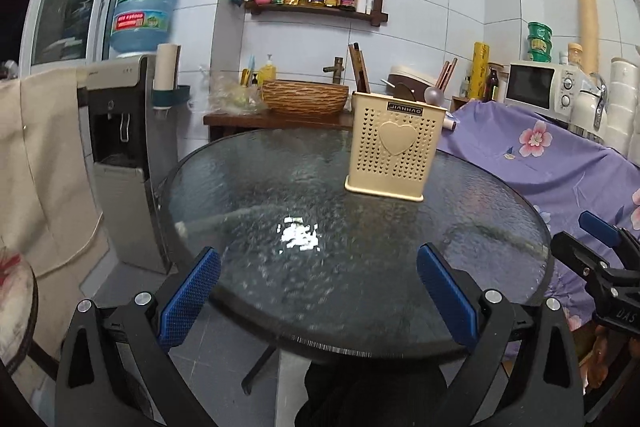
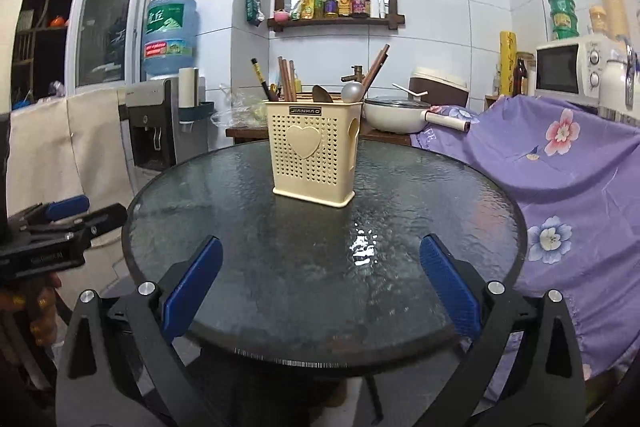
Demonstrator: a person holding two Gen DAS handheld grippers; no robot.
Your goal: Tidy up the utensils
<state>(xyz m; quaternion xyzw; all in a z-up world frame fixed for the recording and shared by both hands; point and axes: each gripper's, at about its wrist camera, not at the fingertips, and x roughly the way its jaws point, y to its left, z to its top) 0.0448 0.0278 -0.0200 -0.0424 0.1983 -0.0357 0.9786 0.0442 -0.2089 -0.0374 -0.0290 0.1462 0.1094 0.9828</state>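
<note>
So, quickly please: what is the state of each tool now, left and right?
Left tool: open, holding nothing, above the near edge of the glass table.
Right tool: open, holding nothing.

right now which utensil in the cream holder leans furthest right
The brown chopsticks at the right end of the holder: they tilt right, past the silver ladle, while the other chopsticks stand almost upright.

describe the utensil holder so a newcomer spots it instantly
Find the round glass table in the middle of the kitchen. The utensil holder is the only thing standing on it: a cream perforated plastic box with a raised heart on its front, chopsticks and spoons poking out.
</note>
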